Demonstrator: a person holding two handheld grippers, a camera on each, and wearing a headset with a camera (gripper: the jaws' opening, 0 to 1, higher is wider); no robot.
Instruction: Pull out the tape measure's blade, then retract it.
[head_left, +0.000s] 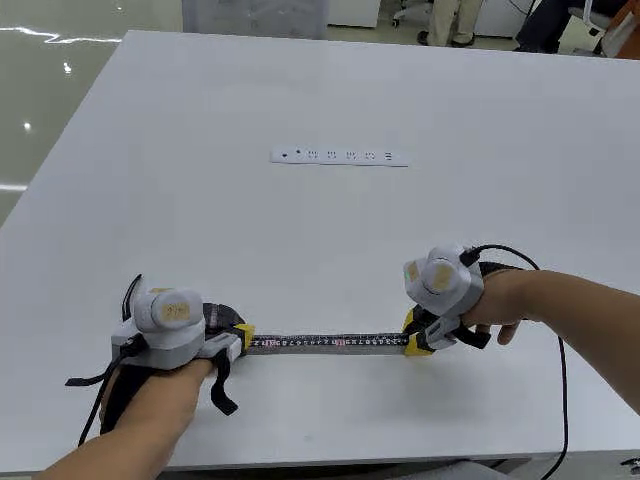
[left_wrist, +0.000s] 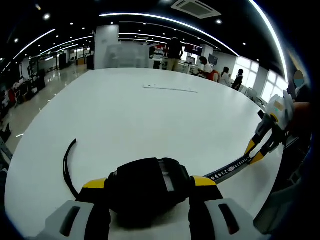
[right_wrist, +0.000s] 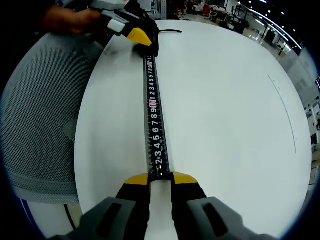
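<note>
White desk (head_left: 320, 100) carries the tape measure (head_left: 224, 320) near its front edge. My left tongs (left_wrist: 150, 182) are closed around its black case (left_wrist: 145, 195); my right tongs (right_wrist: 160, 178) pinch the tip of the blade (right_wrist: 153, 110), stretched flat between them. Pull-out looks done, I judge; retraction remains.

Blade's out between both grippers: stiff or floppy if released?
The blade spans straight from case to right gripper, so probably stiff at this length. Thin strip, likely light. Released, it may whip back toward the case.
</note>
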